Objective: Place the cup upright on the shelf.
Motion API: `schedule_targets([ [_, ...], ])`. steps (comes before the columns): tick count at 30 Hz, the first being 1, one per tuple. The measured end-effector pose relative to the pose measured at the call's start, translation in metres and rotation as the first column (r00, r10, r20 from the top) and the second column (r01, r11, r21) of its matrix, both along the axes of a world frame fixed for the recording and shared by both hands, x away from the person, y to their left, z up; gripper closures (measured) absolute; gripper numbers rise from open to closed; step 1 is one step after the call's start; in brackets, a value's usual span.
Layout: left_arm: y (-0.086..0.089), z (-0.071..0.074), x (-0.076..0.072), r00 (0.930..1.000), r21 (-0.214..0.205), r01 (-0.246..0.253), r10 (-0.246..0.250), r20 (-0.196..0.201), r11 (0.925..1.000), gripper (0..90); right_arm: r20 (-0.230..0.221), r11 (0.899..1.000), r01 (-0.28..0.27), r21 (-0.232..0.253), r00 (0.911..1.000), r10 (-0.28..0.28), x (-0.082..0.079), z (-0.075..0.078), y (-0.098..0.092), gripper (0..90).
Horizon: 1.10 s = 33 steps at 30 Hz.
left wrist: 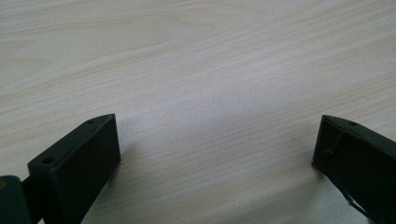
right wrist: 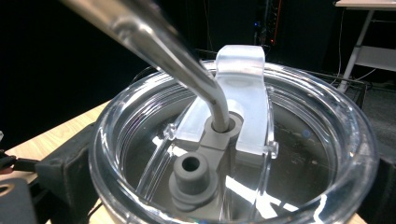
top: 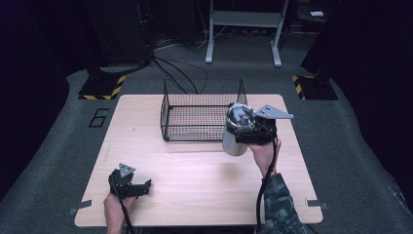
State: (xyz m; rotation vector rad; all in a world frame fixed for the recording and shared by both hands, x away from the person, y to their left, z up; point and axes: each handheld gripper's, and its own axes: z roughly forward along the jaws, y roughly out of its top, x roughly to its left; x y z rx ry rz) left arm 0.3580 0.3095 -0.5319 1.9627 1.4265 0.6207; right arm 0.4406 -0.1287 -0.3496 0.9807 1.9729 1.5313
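A steel tumbler (top: 234,140) with a clear lid (right wrist: 299,135) and a bent metal straw (right wrist: 159,42) hangs above the table, just in front of the wire basket's right corner. My right gripper (top: 246,130) is shut on it, and its black jaws press the rim from both sides in the right gripper view (right wrist: 224,191). The tumbler leans slightly. My left gripper (top: 141,186) lies low on the table near the front left. Its jaws stand wide open (left wrist: 217,144) over bare wood, with nothing between them.
A black wire basket (top: 202,114), with nothing in it, stands at the back middle of the light wooden table (top: 195,180). Around the table is grey carpet, with cables and a white frame's legs (top: 243,29) behind it.
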Motion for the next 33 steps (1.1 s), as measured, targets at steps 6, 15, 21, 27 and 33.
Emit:
schedule_targets([
  [6, 0.000, 0.001, 0.000, 1.0000, 0.002, 0.004, -0.004, -0.009, 1.0000, 0.4, 0.003, 1.000, -0.007, -0.003, 1.0000, 0.007, 0.009, 0.008, 0.006, 2.7],
  [15, 0.000, 0.001, 0.000, 0.9999, 0.001, 0.003, -0.003, -0.010, 1.0000, 0.4, 0.009, 1.000, -0.014, 0.000, 0.9999, 0.014, 0.020, 0.017, 0.011, 2.7],
  [21, 0.000, 0.000, 0.000, 1.0000, 0.000, -0.001, 0.001, 0.000, 1.0000, 0.4, 0.008, 1.000, -0.014, 0.010, 0.9999, 0.014, 0.028, 0.022, 0.013, 2.7],
  [27, 0.000, 0.000, 0.000, 1.0000, 0.000, -0.001, 0.001, 0.000, 1.0000, 0.4, 0.010, 1.000, -0.009, 0.008, 0.9999, 0.008, 0.035, 0.028, 0.015, 2.7],
  [33, 0.000, 0.001, 0.000, 1.0000, 0.001, 0.003, -0.003, -0.008, 1.0000, 0.4, 0.013, 1.000, -0.008, 0.011, 0.9999, 0.008, 0.042, 0.035, 0.020, 2.8],
])
